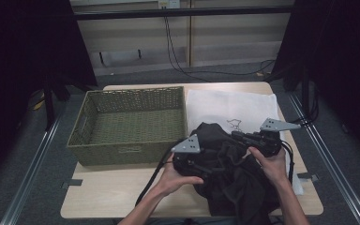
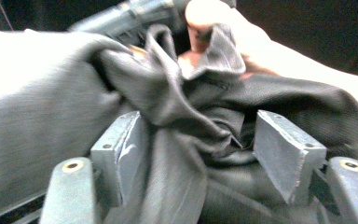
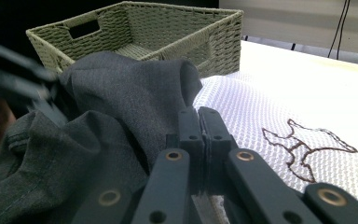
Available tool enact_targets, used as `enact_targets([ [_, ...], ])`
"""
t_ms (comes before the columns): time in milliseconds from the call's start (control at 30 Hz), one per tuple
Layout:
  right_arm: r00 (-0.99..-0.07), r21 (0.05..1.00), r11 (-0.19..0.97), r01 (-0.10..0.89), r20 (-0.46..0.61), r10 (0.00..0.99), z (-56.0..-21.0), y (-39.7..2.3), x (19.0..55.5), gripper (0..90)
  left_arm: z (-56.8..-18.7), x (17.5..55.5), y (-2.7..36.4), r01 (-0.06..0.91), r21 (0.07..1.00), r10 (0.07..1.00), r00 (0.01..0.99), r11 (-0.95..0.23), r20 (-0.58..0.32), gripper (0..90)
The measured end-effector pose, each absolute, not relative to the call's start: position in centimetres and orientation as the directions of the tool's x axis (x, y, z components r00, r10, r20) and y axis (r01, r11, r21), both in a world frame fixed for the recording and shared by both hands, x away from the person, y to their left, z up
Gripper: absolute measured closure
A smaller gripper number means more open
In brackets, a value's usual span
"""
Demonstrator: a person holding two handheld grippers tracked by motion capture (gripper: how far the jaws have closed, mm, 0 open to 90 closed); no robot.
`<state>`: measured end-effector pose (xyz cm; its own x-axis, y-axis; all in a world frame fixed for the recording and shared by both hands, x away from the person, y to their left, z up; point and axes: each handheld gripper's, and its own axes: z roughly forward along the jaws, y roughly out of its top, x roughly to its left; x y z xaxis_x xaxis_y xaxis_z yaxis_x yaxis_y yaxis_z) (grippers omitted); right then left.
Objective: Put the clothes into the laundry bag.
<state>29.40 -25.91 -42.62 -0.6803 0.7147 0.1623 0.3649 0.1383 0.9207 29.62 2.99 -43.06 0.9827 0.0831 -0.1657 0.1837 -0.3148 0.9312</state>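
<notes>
Dark garment (image 1: 229,173): soft, crumpled weave, heaped at the bench's (image 1: 112,192) near right, draped over the front edge.
Left tongs (image 2: 205,144): spread wide, folds bunched between them.
Right tongs (image 3: 200,126): pressed together (whether on cloth, I cannot tell).
Basket (image 1: 122,154): woven, olive, just left of the garment; left hand (image 1: 173,180) nearer.
White mesh cloth (image 1: 243,105): beneath.

No readable text, label, brand or number is found in any view. One mark alone is seen: a dark outline figure stitched on the white mesh cloth (image 3: 279,116), lying to the right of the woven basket (image 1: 131,124). A small plate is fixed to the basket's near wall, but nothing on it can be read.
</notes>
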Motion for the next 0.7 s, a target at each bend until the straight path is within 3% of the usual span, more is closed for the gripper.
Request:
enact_targets([
  [100,-0.680,0.921,0.138,0.363,0.161,0.716,-42.6,-25.9,29.4,89.2,-42.3,30.5,4.9,0.161,0.945,0.074,0.986,-0.285,-0.146,50.6],
  [233,-0.680,0.921,0.141,0.363,0.159,0.716,-42.5,-26.0,29.4,89.2,-41.7,32.1,7.0,0.210,0.954,0.195,0.966,-0.215,-0.168,47.7],
  [467,-0.681,0.922,0.142,0.361,0.156,0.715,-42.5,-26.0,29.4,89.2,-41.6,34.1,6.4,0.256,0.936,0.252,0.948,-0.244,-0.193,29.6],
  [567,-0.682,0.923,0.141,0.359,0.156,0.715,-42.4,-26.0,29.5,89.2,-41.8,34.2,5.5,0.257,0.928,0.255,0.948,-0.271,-0.189,30.8],
  [600,-0.683,0.922,0.141,0.360,0.157,0.714,-42.4,-26.0,29.5,89.2,-41.8,33.7,4.4,0.240,0.919,0.282,0.947,-0.313,-0.151,35.5],
  [700,-0.682,0.923,0.139,0.359,0.157,0.715,-42.2,-26.0,29.5,89.2,-41.9,33.2,3.2,0.207,0.920,0.235,0.963,-0.334,-0.131,59.9],
])
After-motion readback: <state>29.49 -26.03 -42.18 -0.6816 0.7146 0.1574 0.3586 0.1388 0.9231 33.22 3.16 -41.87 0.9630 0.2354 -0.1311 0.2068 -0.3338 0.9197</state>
